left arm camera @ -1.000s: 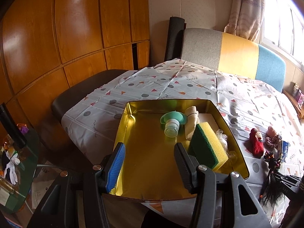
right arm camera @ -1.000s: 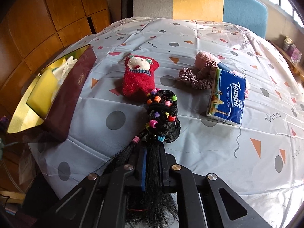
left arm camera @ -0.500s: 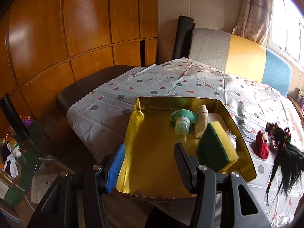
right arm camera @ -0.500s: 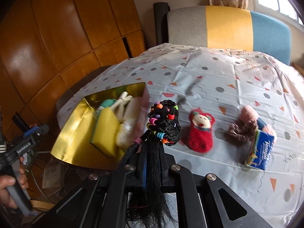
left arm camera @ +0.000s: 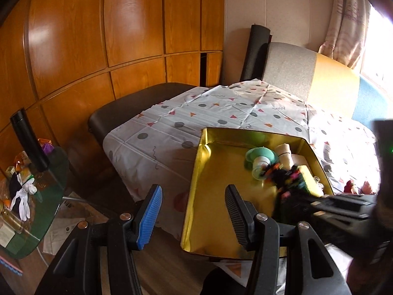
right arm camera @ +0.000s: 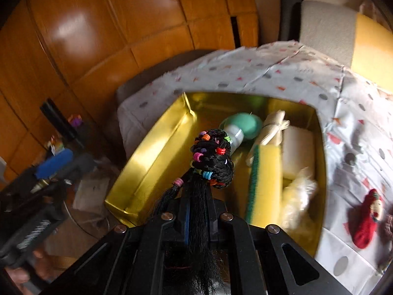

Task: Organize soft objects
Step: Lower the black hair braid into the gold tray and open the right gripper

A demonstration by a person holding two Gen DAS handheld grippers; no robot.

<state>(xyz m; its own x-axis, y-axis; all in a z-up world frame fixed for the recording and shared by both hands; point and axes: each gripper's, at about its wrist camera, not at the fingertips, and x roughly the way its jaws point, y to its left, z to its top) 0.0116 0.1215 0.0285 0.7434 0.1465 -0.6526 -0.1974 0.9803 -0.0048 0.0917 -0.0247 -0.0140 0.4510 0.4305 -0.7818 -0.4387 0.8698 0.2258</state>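
Patterned tablecloth (right arm camera: 282, 73) and wood panelling are framing a gold tray (right arm camera: 152, 147) at mid-frame: the transfer step of sorting the soft items is under way.

Right gripper (right arm camera: 196, 191), clenched, is grasping the black hairpiece with coloured beads (right arm camera: 212, 162) and carrying it above the tray's bare left half, just beside the green-topped bottle (right arm camera: 239, 127) and the yellow sponge (right arm camera: 266, 184). Judging from this, the next move is calling for lowering onto the bare gold floor, then releasing. Left gripper (left arm camera: 194, 211) is hovering unclenched and empty near the tray's lower left corner. At lower right, a red plush toy (right arm camera: 366, 221) is lying on the cloth, outside the tray.
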